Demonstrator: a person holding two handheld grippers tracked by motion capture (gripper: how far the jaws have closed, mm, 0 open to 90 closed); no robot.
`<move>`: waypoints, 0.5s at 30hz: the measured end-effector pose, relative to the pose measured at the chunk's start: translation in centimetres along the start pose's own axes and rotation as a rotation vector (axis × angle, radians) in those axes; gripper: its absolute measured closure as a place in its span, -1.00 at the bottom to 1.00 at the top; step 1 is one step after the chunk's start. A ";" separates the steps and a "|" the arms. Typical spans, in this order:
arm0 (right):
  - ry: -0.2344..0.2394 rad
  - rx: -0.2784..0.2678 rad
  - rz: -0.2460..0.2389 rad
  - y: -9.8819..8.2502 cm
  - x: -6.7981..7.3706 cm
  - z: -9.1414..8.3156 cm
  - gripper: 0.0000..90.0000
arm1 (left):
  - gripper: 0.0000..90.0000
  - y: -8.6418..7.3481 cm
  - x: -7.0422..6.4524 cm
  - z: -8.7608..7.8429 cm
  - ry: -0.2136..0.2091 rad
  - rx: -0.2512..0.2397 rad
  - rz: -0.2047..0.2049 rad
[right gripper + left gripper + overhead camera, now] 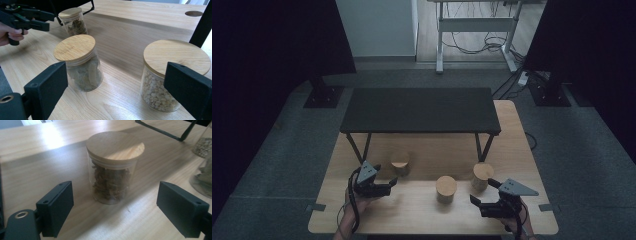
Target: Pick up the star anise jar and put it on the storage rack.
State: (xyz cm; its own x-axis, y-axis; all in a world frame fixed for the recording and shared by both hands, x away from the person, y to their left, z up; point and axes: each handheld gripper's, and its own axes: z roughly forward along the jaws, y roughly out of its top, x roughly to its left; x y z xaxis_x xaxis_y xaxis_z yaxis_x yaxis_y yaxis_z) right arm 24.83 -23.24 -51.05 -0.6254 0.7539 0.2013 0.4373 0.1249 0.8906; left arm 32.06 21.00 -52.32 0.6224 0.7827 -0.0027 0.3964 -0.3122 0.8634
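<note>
Three glass jars with wooden lids stand on the wooden table (pixel 512 125). The left jar (pixel 400 163) (pixel 112 170) (pixel 73 22) holds brown dried bits. In the middle is a jar of greenish leaves (pixel 446 189) (pixel 80 65), and the right jar (pixel 482 176) (pixel 170 80) holds pale grains. My left gripper (pixel 391 186) (pixel 118 210) (pixel 48 21) is open; it points at the left jar, which stands just beyond its jaws. My right gripper (pixel 481 191) (pixel 115 92) is open too, with the middle and right jars ahead of its jaws, untouched.
A low black stand (pixel 419 110) spans the back of the table on thin angled legs (pixel 357 147). A round hole (pixel 194 13) is cut in the tabletop far off. Beyond the table are grey carpet, a white desk frame (pixel 477 25) and cables.
</note>
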 end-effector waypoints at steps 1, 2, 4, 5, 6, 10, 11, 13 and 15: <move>0.000 0.003 0.001 0.0 0.0 0.0 -0.90 | -0.69 0.1 0.1 0.3 0.003 0.003 0.005; 0.002 0.005 0.002 0.0 -0.1 0.1 -0.90 | -0.69 0.2 0.1 0.4 0.004 0.003 0.005; 0.002 0.007 0.004 -0.1 -0.1 0.1 -0.90 | -0.69 0.3 0.2 0.8 0.003 0.007 0.004; 0.001 0.007 0.004 -0.1 -0.1 0.1 -0.90 | -0.69 0.3 0.2 0.8 0.003 0.007 0.004; -0.002 0.006 0.004 -0.1 -0.1 0.1 -0.90 | -0.69 0.3 0.3 1.1 0.001 0.015 0.006; 0.002 0.004 0.014 -0.1 -0.1 0.1 -0.90 | -0.69 0.3 0.3 1.8 -0.001 0.026 0.004; 0.001 0.004 0.013 -0.1 -0.1 0.1 -0.90 | -0.69 0.3 0.3 1.8 -0.001 0.026 0.004; 0.001 0.005 0.014 -0.1 -0.1 0.1 -0.90 | -0.69 0.3 0.4 2.1 -0.004 0.027 0.001; 0.001 0.004 0.012 0.0 -0.1 0.2 -0.90 | -0.69 0.3 0.5 2.4 -0.006 0.029 -0.001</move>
State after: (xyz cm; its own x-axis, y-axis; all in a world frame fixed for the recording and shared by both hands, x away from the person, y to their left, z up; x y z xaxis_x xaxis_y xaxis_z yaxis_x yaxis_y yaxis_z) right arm 24.98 -23.23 -51.17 -0.6208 0.7546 0.2126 0.4475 0.1185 0.8864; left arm 34.12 20.05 -53.22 0.6257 0.7801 -0.0064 0.4164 -0.3270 0.8483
